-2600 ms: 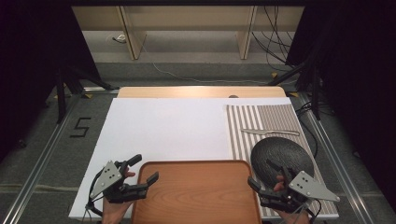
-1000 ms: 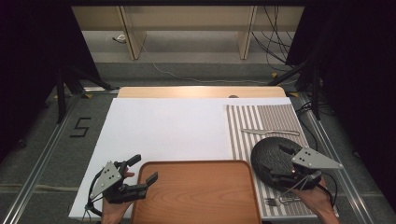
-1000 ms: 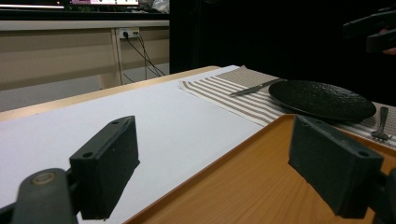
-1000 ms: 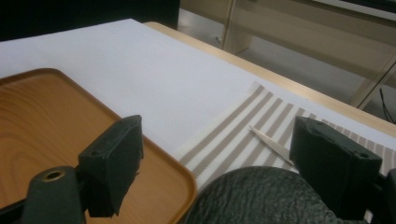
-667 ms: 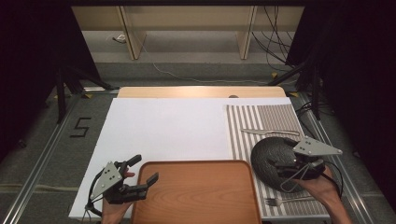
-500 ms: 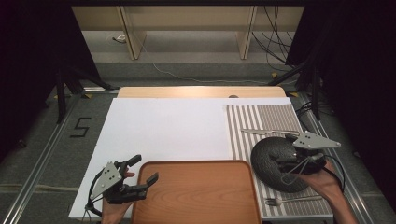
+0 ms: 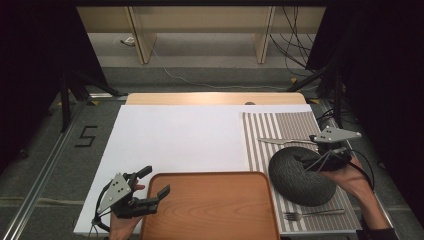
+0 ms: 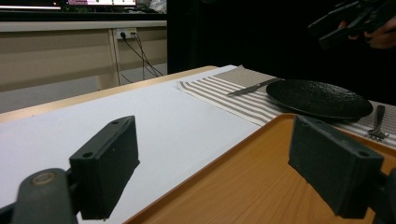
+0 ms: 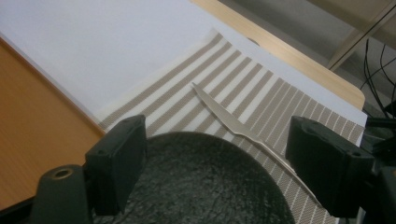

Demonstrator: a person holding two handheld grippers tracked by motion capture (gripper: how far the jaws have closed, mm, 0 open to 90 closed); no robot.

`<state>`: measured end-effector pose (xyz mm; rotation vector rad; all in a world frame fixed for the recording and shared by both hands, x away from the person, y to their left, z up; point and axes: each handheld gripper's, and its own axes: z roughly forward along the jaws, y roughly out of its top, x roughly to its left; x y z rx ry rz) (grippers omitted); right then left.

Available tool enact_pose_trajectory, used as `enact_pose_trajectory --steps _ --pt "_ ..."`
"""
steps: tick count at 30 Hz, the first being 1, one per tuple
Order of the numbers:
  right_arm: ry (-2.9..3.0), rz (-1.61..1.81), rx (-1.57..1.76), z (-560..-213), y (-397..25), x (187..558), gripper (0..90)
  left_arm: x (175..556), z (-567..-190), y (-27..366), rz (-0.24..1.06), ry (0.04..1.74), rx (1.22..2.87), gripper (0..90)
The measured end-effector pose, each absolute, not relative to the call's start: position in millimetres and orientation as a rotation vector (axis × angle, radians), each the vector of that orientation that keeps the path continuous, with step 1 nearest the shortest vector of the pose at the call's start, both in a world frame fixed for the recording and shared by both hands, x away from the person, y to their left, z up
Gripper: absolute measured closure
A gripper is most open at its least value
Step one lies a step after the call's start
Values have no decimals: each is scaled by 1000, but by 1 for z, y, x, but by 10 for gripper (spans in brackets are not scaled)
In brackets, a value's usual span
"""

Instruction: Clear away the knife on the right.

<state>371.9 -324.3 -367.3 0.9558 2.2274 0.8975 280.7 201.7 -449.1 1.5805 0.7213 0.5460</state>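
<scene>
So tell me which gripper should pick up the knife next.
Probably the right gripper: it hovers open over the black plate, beside the knife. The left gripper sits open at the tray's far corner.

Lighting falls evenly from above onto the white table surface (image 7: 185, 145), which reads bright and without glare, while the surroundings on both sides drop into near-black. In both gripper views the near black jaws are soft and out of focus, the dark plate (image 9: 201, 186) sharper behind them. The high view is slightly soft, with faint shadows under the wooden tray (image 7: 210, 205).
</scene>
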Motion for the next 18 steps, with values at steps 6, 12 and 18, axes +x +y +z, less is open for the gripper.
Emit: enact_pose_trajectory --steps 6,12,18 --pt "2267 833 956 -366 -326 391 218 281 -450 201 546 720 1584 158" --pt "2313 743 988 -371 -329 414 220 281 -450 201 541 722 1581 158" --pt "2352 672 1004 -376 -330 430 224 281 -450 201 539 722 1579 158"
